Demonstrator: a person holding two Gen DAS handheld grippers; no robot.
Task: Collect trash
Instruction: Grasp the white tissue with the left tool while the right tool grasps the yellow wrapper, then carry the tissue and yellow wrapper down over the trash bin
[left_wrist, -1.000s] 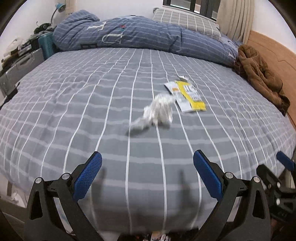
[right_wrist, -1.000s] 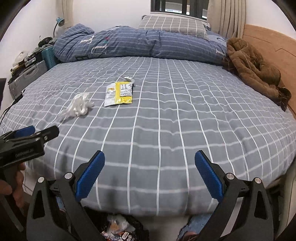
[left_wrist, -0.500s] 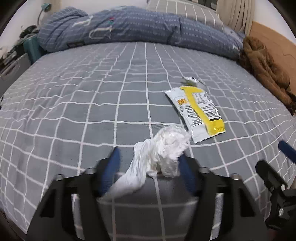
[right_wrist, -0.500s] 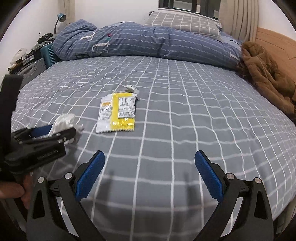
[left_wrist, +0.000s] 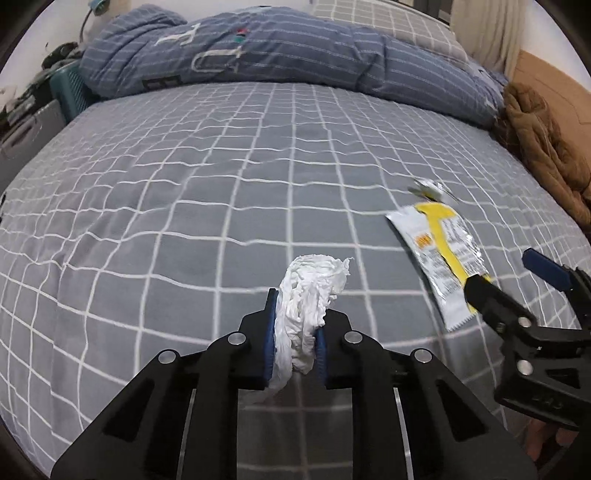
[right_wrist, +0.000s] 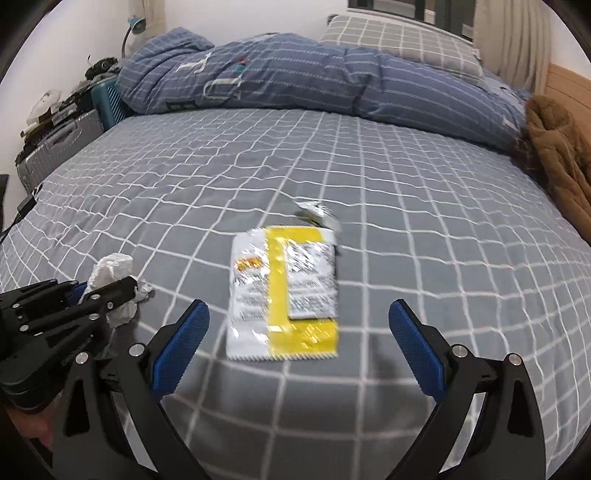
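Note:
A crumpled white tissue (left_wrist: 314, 277) sits between the blue pads of my left gripper (left_wrist: 295, 306), whose jaws are closing and press on it from both sides just above the grey checked bedsheet (left_wrist: 184, 221). In the right wrist view the same tissue (right_wrist: 110, 267) and left gripper (right_wrist: 107, 291) show at the lower left. A yellow and white snack wrapper (right_wrist: 284, 291) lies flat on the sheet, with my right gripper (right_wrist: 298, 310) open astride its near end. A small torn foil scrap (right_wrist: 316, 212) lies just beyond the wrapper.
A folded blue striped duvet (right_wrist: 295, 74) and a checked pillow (right_wrist: 399, 40) lie along the far side of the bed. A brown coat (right_wrist: 554, 147) is heaped at the right by the wooden headboard. A grey suitcase (right_wrist: 59, 144) stands off the left edge.
Both grippers moved forward over the bed. The left one closed from wide open onto the tissue. The right one, still open, came up to the wrapper.

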